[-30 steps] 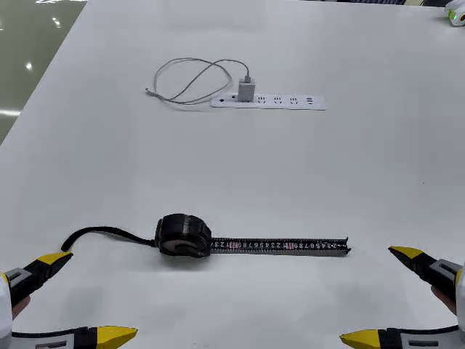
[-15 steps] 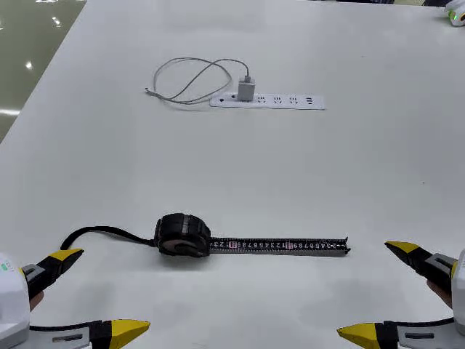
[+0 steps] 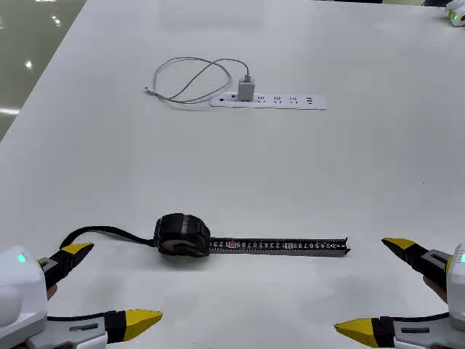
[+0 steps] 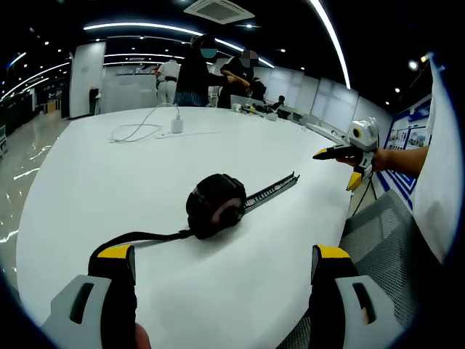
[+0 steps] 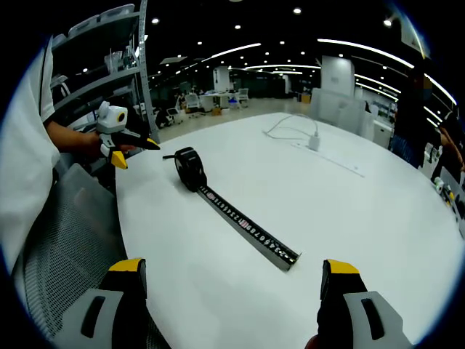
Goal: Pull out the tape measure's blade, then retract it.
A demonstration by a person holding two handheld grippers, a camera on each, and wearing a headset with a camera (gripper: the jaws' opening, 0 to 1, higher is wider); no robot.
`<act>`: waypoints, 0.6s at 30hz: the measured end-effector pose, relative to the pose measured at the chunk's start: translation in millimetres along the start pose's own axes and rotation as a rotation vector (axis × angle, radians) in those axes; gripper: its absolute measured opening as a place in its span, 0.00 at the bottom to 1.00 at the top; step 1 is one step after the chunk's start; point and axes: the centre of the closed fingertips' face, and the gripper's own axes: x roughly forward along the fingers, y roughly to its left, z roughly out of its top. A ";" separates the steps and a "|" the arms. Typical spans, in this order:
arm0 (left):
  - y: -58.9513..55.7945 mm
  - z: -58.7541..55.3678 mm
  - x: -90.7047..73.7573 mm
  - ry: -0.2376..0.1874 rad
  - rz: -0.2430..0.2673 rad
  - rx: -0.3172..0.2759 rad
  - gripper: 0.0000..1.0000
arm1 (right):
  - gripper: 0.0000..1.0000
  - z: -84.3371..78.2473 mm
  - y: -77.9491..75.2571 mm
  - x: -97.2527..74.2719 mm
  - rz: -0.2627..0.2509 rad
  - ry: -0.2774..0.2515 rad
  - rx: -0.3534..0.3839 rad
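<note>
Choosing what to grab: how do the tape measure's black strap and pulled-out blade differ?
The thin black strap curves away left of the round black case; the numbered dark blade runs straight to its right. The strap is plain, the blade marked. Both lie on the white table.

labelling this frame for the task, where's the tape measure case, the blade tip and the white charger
tape measure case [image 3: 182,234], head view, top of the black housing
blade tip [image 3: 346,246], head view, free end of the pulled-out blade
white charger [image 3: 246,90], head view, middle of the plug block
</note>
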 end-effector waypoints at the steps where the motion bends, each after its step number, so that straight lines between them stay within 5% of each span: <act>1: 0.1 0.1 1.2 0.001 0.003 0.000 0.99 | 0.99 0.1 0.0 0.3 0.001 0.000 0.000; 18: -4.2 5.4 18.3 -0.024 0.013 -0.038 0.99 | 0.99 1.3 -1.7 4.1 0.002 -0.003 0.002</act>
